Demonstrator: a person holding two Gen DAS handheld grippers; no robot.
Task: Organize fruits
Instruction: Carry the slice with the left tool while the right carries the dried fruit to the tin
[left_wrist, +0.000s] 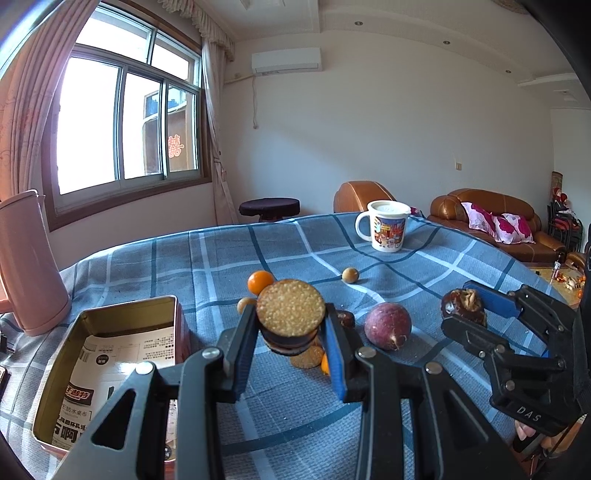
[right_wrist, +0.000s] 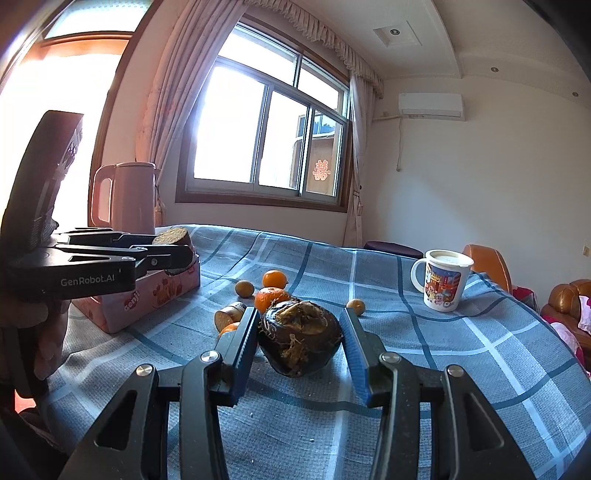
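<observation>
- The left gripper (left_wrist: 291, 325) is holding a short cut piece of sugarcane (left_wrist: 290, 308) between its blue pads, jaws closed tight on it, its pale cut end facing the camera; it is hanging clear of the checked blue tablecloth (left_wrist: 229, 254).
- The right gripper (right_wrist: 300, 341) is gripping a dark, rough water chestnut (right_wrist: 300, 334); in the right wrist view its left pad is pressing on the skin, while on the other side the contact is hard to judge, so the grip is probably firm but I cannot be sure.
- Seen from the left wrist, that water chestnut (left_wrist: 463, 307) is sitting at the tips of the right gripper (left_wrist: 466, 306), raised above the cloth.
- An open tin box (left_wrist: 122, 354) with printed paper inside is lying just left of the left gripper; from the right wrist the held cane is hanging over the near edge of this box (right_wrist: 147, 299).
- A purple passion fruit (left_wrist: 388, 325) is resting on the cloth between the two grippers.
- Under and behind the held cane, another cane piece (right_wrist: 231, 315) and several small oranges (right_wrist: 271, 299) are lying close together.
- A kumquat (left_wrist: 350, 275) is sitting apart, farther back.
- A pink kettle (right_wrist: 125, 199) is standing at the far left edge.
- A lidded cartoon mug (left_wrist: 386, 226) is standing at the far right of the table.
</observation>
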